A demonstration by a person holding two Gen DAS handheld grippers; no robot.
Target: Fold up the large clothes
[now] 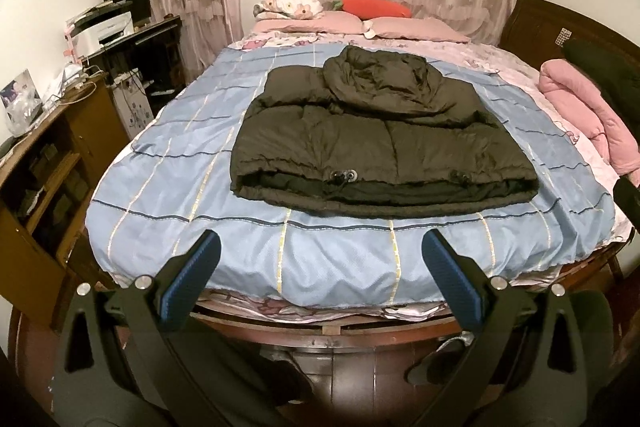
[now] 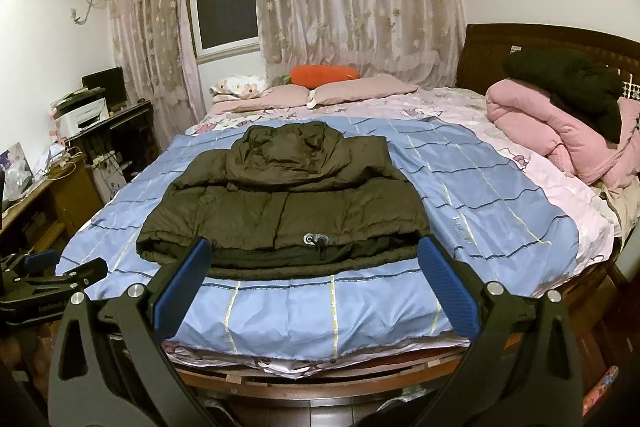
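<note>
Left wrist view, dark puffer jacket (image 1: 380, 135) folded on blue quilt (image 1: 180, 163), apparently hood uppermost, left gripper (image 1: 320, 247) and right gripper (image 2: 314, 255) near the quilt's front edge, jaws spread, empty.

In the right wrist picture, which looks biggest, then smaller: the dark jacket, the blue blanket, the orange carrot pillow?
1. Blue blanket
2. Dark jacket
3. Orange carrot pillow, which lies farthest from the camera, so it looks smaller than it is.
</note>
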